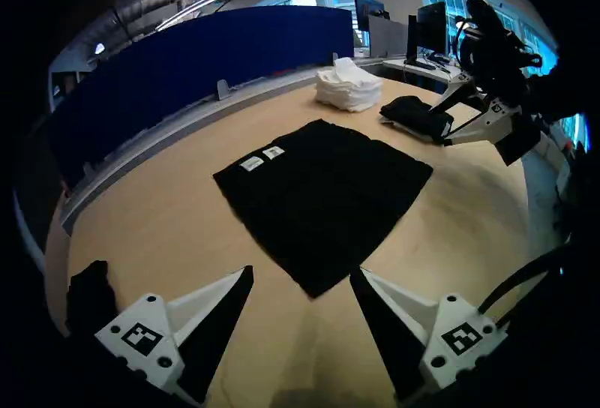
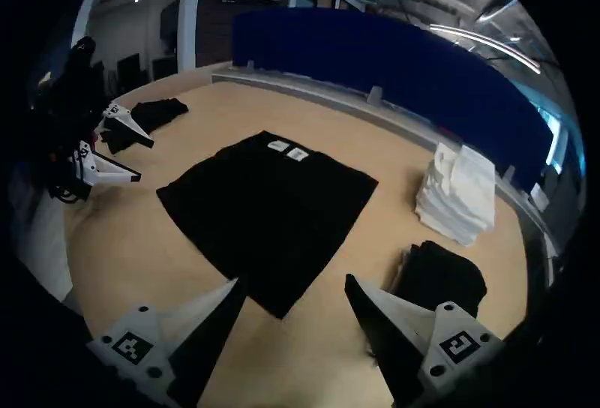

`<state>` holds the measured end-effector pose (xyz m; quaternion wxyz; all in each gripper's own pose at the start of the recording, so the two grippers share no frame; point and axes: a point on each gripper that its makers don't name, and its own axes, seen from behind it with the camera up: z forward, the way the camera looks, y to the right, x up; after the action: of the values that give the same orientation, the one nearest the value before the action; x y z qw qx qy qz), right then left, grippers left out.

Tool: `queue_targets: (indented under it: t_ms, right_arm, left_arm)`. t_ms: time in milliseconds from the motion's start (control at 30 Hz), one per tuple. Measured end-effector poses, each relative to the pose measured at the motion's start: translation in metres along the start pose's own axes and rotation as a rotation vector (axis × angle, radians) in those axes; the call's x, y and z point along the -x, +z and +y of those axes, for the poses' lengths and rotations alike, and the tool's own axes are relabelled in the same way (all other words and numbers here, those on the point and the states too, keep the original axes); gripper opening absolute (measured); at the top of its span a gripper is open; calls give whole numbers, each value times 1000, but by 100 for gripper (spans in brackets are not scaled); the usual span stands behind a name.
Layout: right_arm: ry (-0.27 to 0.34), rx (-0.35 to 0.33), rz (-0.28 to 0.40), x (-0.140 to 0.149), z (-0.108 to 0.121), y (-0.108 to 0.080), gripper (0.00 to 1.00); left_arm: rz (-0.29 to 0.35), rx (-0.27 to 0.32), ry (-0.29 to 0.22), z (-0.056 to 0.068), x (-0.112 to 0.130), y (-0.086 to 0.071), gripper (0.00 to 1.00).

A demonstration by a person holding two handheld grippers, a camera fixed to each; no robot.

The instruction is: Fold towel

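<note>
A black towel (image 1: 322, 198) lies spread flat on the wooden table (image 1: 165, 220), with two white labels (image 1: 262, 158) near its far-left corner. My left gripper (image 1: 300, 271) hovers open just above the towel's near corner, nothing between its fingers. The right gripper (image 1: 448, 119) shows at the far right, open, held by a person. In the right gripper view the same towel (image 2: 270, 205) lies ahead, and my right gripper (image 2: 294, 280) is open over its near corner. The left gripper (image 2: 145, 159) is at the far left, open.
A stack of folded white towels (image 1: 347, 85) (image 2: 457, 194) and a pile of folded black cloth (image 1: 412, 115) (image 2: 439, 277) sit beside the towel. More black cloth (image 2: 154, 114) (image 1: 88, 292) lies near the left gripper. A blue partition (image 1: 225, 55) runs along the table's far edge.
</note>
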<state>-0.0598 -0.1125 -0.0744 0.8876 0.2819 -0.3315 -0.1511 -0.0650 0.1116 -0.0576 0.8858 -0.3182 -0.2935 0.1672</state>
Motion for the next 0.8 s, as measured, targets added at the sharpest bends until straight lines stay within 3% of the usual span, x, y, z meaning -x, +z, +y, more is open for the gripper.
queue_targets:
  t_ms: [200, 367, 567, 800]
  right_arm:
    - [3, -20, -43, 23, -5, 13, 100]
    - [-1, -40, -87, 38, -9, 21, 100]
    - [-15, -57, -114, 44, -10, 24, 100]
    - [-21, -72, -131, 46, -12, 27, 99]
  left_arm:
    - [-36, 17, 0, 5, 16, 16, 96]
    - [-75, 62, 3, 15, 24, 23, 96]
    - [-116, 123, 34, 27, 28, 27, 95]
    - [-163, 154, 61, 30, 38, 29, 95]
